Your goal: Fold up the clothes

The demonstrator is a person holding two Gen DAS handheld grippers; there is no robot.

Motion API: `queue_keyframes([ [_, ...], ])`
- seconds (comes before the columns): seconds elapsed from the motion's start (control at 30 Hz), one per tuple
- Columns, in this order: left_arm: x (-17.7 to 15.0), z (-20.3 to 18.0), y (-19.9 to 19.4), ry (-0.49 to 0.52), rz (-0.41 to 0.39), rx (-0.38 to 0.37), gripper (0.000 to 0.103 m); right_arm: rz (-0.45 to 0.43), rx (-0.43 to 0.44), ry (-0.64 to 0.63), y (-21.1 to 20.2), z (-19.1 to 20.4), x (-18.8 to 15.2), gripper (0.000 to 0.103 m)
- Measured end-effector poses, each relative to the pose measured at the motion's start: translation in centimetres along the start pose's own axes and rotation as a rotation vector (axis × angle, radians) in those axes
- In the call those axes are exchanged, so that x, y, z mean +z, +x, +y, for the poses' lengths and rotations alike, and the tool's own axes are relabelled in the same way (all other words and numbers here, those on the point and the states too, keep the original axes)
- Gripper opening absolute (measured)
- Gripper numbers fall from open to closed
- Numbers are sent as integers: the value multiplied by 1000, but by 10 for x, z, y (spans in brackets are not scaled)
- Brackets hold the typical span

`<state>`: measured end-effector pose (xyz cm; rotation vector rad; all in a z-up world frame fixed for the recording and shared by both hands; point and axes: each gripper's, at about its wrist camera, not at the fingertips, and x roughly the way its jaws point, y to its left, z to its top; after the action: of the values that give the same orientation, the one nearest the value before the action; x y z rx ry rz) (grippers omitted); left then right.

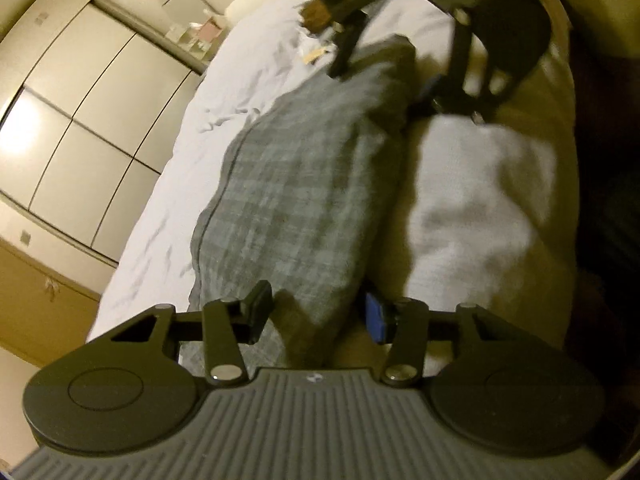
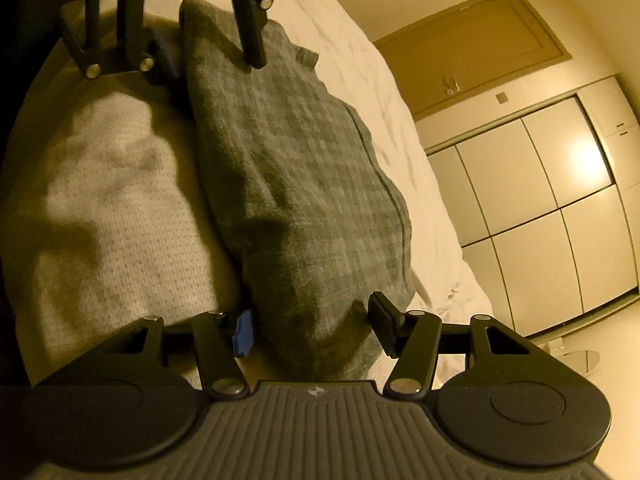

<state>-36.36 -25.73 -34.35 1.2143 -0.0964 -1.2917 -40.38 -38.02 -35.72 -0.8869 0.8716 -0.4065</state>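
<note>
The gray checked cloth (image 1: 296,196) lay in a long folded strip on the bed (image 1: 240,80), on top of the white sheet. Just beside it, on the side nearer the person, lay a white knitted blanket (image 2: 116,208).

The left gripper (image 1: 318,314) was at one end of the gray checked cloth. Its jaws were spread wide, one on each side of the cloth end, not squeezing it. The right gripper (image 2: 314,326) was at the other end of the cloth. Its jaws were spread wide too, with the cloth end between them.

There were no boxes or baskets to see near the cloth.

The left wrist view showed a small table (image 1: 192,36) past the far end of the cloth, with little things on it too blurry to name. It also showed some small scraps (image 1: 314,54) on the sheet there. The right wrist view showed a brown door (image 2: 472,52) beyond the cloth. Both views showed the big pale wardrobe (image 2: 528,200) across from the bed.
</note>
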Motion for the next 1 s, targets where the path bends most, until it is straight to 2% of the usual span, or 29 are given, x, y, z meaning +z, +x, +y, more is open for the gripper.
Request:
queue_keyframes([
  [0.2,1,0,4,56,17,18,45,-2,9,-15,8,-2,2,56],
  [0.23,1,1,7,65,23,20,35,-1,12,-12,10,-3,2,55],
  [0.27,2,2,10,75,29,23,21,0,15,-8,12,-4,2,54],
  [0.33,3,6,14,90,40,25,14,1,21,-1,15,-5,2,36],
  [0.43,4,18,9,71,33,10,10,-14,20,51,7,-13,4,26],
  [0.47,5,22,6,72,27,14,9,-25,8,69,1,-18,5,25],
  [0.63,20,52,-20,52,-59,83,8,-71,-75,158,-33,-56,14,23],
  [0.73,38,66,-31,45,-121,102,8,-66,-115,218,-52,-75,9,22],
  [0.87,74,75,-27,76,-204,94,8,-17,-169,269,-73,-98,-18,22],
  [1.0,131,90,-7,127,-309,82,8,48,-241,309,-91,-128,-55,21],
])
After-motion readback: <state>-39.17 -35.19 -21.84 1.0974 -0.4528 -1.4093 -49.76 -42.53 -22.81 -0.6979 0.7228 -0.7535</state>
